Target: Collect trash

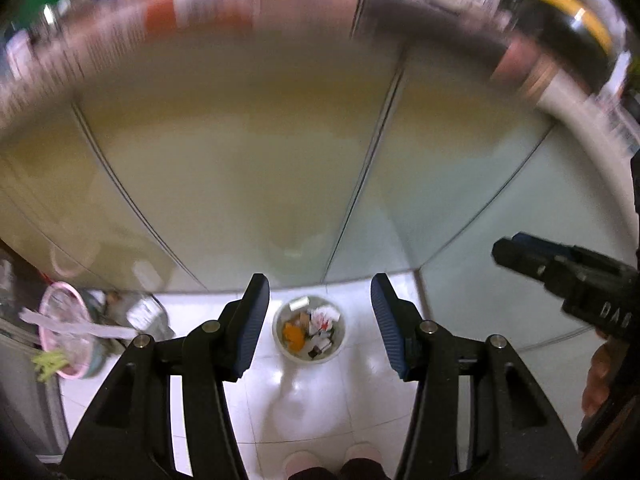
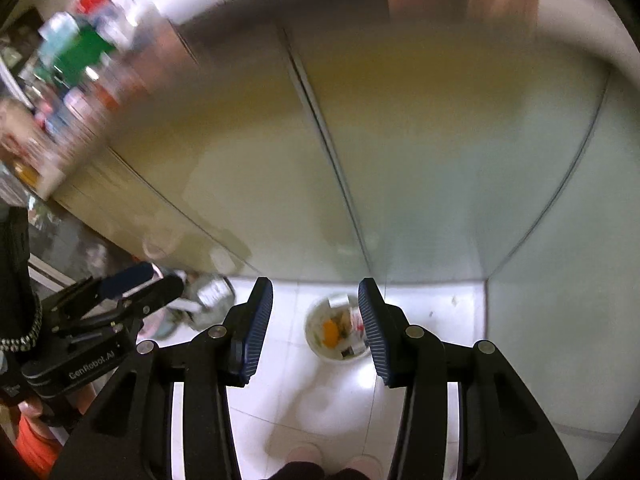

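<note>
The left gripper [image 1: 320,328] and right gripper [image 2: 316,328] both hang with fingers spread, holding nothing. Below them, a white bin [image 1: 309,330] of trash stands on the tiled floor [image 1: 320,400].

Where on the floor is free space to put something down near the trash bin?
The white tiles between the trash bin and the person's slippers are bare, as are those to its right, before the cabinet doors. To its left it is crowded: a pink basket and blurred clutter.
</note>
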